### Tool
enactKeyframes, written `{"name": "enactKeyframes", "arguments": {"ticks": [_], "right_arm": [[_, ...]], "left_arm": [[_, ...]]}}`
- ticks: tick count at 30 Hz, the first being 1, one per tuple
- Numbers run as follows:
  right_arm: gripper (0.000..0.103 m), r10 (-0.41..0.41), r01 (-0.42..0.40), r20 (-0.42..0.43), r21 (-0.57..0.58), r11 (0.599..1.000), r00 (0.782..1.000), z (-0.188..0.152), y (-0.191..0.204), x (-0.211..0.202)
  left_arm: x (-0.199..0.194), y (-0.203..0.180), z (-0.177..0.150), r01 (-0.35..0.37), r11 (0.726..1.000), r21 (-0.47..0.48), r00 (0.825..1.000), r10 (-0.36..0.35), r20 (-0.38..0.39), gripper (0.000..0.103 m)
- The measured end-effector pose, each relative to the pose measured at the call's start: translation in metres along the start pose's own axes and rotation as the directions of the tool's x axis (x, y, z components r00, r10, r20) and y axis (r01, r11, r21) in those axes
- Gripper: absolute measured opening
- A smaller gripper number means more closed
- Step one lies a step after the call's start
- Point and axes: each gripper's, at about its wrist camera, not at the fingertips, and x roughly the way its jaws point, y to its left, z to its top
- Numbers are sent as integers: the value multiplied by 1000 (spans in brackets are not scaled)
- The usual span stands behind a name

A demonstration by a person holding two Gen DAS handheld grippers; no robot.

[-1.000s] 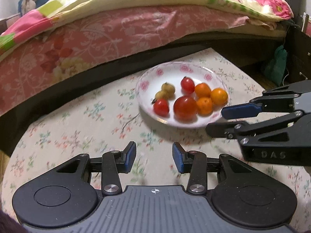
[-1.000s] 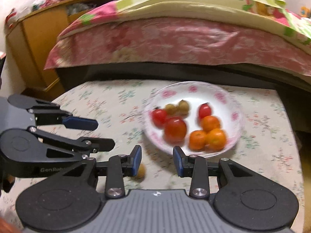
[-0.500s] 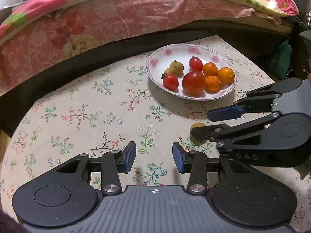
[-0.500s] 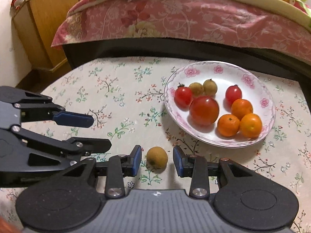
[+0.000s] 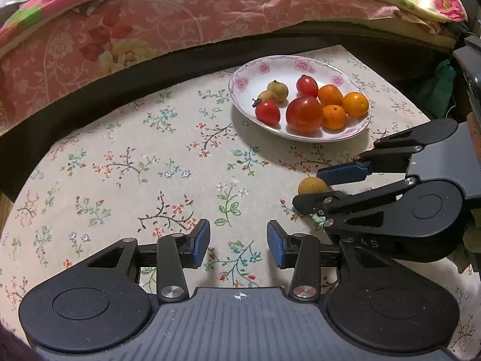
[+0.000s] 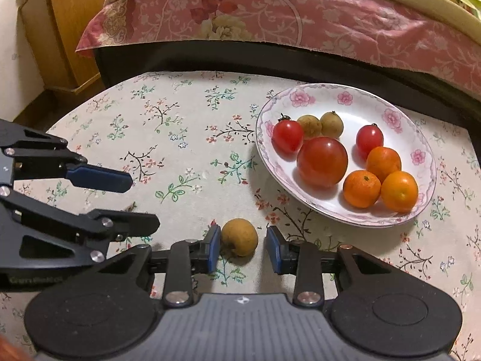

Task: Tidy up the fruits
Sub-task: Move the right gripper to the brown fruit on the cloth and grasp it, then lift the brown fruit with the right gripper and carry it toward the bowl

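While the loose fruit sits between the fingers: it is not yet held, so most of the risk lies in the closing.
Right gripper (image 6: 243,246): low over the tablecloth, jaws apart, one blue pad on each side of the brown fruit; the left pad is touching or nearly touching it, the right pad shows a clear gap.
Brown fruit (image 6: 239,237): small, round, tan-skinned, resting on the tablecloth (image 6: 180,138) near the front rim of the plate.
Risk, uneven closing: since one pad meets it first, the round fruit may roll forward or squirt out of the pads.
Risk, squeeze: the skin looks thin; I judge a hard clamp could dent or split it.
Left gripper (image 5: 237,248): jaws apart, nothing between them, hovering over bare cloth beside the right gripper.
Risk, crowding: both tools sit near each other, so a sideways swing could knock them together.
Plate (image 6: 421,138): white with pink flowers, beyond the fruit and to the right, already holding three tomatoes (image 6: 322,161), three oranges (image 6: 361,188) and two brown fruits (image 6: 331,124).
Risk, drop-off: a fruit let go from too high could bounce off the pile or roll over the shallow rim.
Bed (image 6: 270,21): far edge behind the table, out of the working path.
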Motion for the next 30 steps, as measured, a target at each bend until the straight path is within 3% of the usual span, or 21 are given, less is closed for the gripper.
{"name": "enactKeyframes", "arguments": {"ticks": [3, 17, 26, 30], "right_arm": [[27, -4, 4, 2, -21, 1000, 1000, 0, 4, 0], [27, -1, 0, -18, -30, 1000, 1000, -5, 32, -10], [27, 35, -33, 14, -110, 993, 999, 29, 89, -25], [27, 90, -81, 53, -154, 985, 995, 48, 128, -29]], "left_arm": [[0, 1, -3, -2, 1000, -2, 1000, 2, -7, 50], [-14, 11, -11, 1, 1000, -23, 1000, -1, -6, 51], [-51, 56, -22, -46, 998, -49, 999, 47, 23, 50], [-79, 81, -24, -112, 993, 27, 993, 111, 38, 49]]}}
